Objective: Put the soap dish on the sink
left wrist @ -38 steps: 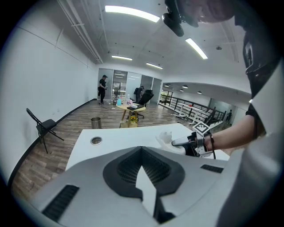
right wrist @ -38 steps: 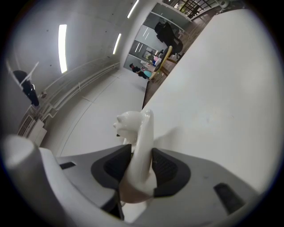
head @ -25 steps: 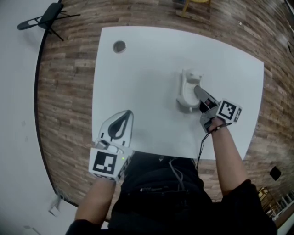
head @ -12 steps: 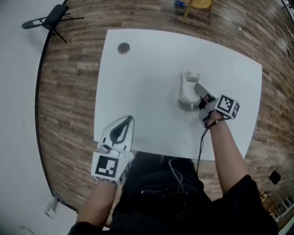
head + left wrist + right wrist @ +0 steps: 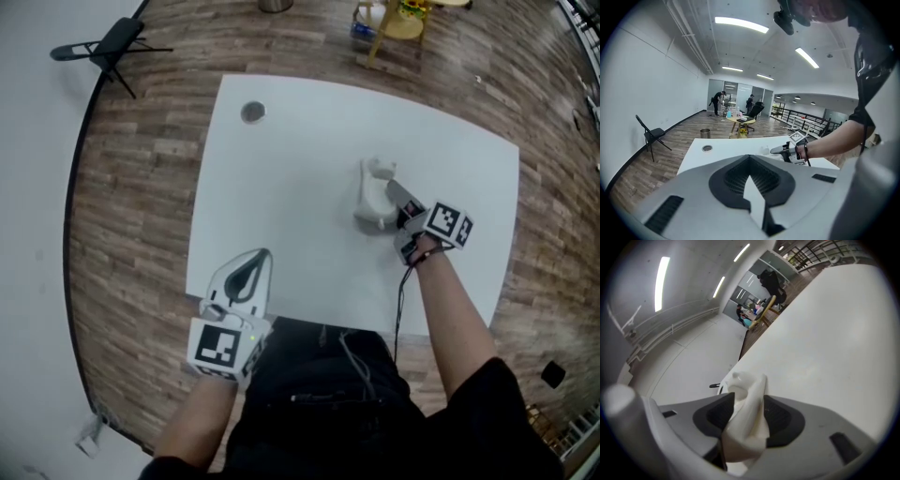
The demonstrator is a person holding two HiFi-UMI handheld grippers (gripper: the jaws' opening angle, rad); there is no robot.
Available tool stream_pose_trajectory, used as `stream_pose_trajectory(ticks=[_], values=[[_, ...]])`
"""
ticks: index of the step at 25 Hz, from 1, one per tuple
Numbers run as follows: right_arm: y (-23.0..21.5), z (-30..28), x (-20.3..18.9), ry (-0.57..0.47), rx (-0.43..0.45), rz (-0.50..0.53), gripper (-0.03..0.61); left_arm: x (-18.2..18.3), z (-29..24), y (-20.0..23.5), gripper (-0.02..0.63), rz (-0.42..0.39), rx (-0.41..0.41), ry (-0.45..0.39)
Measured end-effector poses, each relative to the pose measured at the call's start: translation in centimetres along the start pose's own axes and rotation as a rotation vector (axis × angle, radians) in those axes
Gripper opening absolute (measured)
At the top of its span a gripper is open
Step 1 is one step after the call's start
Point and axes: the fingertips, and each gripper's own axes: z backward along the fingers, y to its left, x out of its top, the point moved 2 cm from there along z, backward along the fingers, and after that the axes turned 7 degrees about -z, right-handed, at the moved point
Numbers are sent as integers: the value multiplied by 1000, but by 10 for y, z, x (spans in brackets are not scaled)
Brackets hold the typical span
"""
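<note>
The right gripper (image 5: 391, 187) had just been opening its fingers round the soap dish (image 5: 372, 202) on the desk (image 5: 281, 169); I'd have backed straight out. The left gripper (image 5: 265, 253) was closed, empty.

The bench (image 5: 300, 141) top is smooth matt white, with a dull metal ring (image 5: 252, 112) set in it. The floor (image 5: 131, 187) is brown wood planks. The soap dish (image 5: 747, 423) looks like smooth, faintly glossy white plastic. The fingers (image 5: 834, 437) are matt grey plastic with dark ribbed pads (image 5: 780, 416)
</note>
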Motion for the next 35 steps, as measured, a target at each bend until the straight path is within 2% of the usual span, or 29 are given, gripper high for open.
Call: stream_pose_trajectory(ticks=[1, 6, 10, 14, 17, 20, 26, 35], values=[[-1, 1, 0, -2, 3, 16, 219, 2, 3, 1, -11, -3, 5, -6], [-7, 11, 5, -23, -30, 46, 245, 14, 16, 1, -11, -20, 33, -26], [-5, 20, 2, -14, -35, 57, 247, 21, 22, -5, -11, -26, 43, -30], [7, 26, 0, -5, -5, 99, 247, 28, 26, -9, -11, -26, 42, -40], [22, 32, -3, 2, 9, 178, 247, 32, 26, -8, -11, -48, 47, -28], [37, 44, -3, -10, 7, 282, 247, 44, 25, -11, -11, -26, 30, -56], [69, 89, 9, -118, -26, 502, 247, 75, 19, -23, -11, -61, -16, -106], [107, 161, 21, -281, -40, 670, 247, 94, 12, -45, -11, -92, -81, -156]])
